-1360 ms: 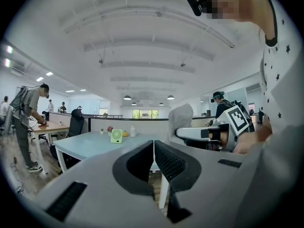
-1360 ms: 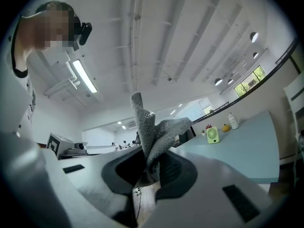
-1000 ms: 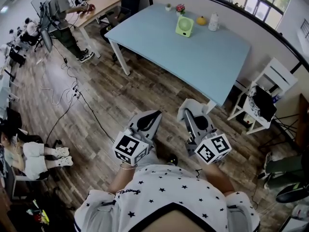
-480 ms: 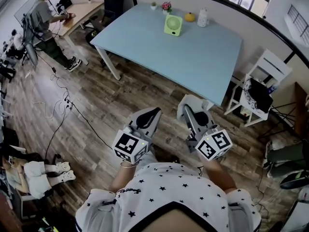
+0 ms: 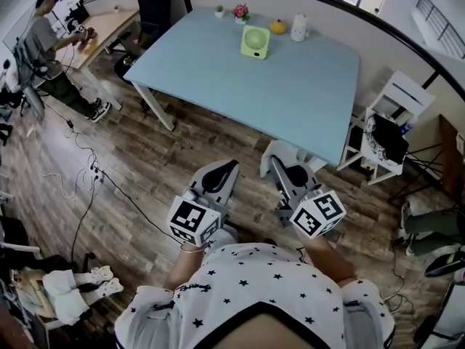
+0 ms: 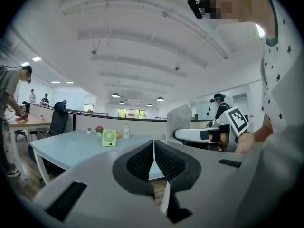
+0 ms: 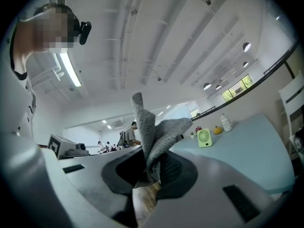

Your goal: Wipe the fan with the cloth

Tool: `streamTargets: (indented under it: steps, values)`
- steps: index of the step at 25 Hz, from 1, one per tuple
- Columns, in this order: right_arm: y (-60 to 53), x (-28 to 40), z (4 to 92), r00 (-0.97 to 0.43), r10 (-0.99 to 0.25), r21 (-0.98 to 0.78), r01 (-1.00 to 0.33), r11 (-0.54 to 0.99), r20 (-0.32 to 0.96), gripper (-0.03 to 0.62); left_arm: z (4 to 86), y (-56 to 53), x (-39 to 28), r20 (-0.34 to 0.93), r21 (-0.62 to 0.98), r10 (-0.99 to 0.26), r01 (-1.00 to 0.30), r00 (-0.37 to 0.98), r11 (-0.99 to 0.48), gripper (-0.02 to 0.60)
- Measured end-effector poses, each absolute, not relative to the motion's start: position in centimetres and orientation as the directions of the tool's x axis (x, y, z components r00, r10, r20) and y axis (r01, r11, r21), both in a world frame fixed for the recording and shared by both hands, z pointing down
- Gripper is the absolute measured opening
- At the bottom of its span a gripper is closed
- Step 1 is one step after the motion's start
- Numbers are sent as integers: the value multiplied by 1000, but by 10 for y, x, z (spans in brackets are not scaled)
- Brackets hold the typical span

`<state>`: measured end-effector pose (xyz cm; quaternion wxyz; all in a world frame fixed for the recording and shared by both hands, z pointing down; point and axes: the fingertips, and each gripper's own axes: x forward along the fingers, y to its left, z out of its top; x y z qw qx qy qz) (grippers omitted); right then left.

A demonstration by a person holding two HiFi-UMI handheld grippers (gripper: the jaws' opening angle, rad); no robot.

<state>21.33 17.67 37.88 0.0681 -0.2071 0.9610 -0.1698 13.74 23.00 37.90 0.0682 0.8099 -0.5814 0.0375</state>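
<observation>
The right hand-held gripper (image 7: pixel 152 169) is clenched on a grey knitted cloth (image 7: pixel 153 136), which stands up in a loose bunch above the jaws. The left hand-held gripper (image 6: pixel 153 161) is closed on nothing.

The small pale-green square fan (image 5: pixel 256 41) stands upright near the far edge of the pale-blue worktop (image 5: pixel 290 104), well apart from both grippers, so the step in hand looks like the approach. To do it well, come round to the fan's side of the worktop, keep the cloth gripped, and perhaps steady the light fan with the left gripper.

No brand or writing is legible on the fan.
</observation>
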Motion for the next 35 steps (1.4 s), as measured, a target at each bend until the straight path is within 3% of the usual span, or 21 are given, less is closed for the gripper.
streamTargets:
  steps: [17, 35]
  values:
    - [158, 99, 385, -913, -407, -355, -375, 856, -15, 49, 382, 214, 20, 132, 84, -947, -955, 294, -285, 32]
    - [133, 19, 389, -884, -467, -327, -449, 832, 24, 49, 386, 187, -66, 122, 104, -927, -934, 354, -343, 32]
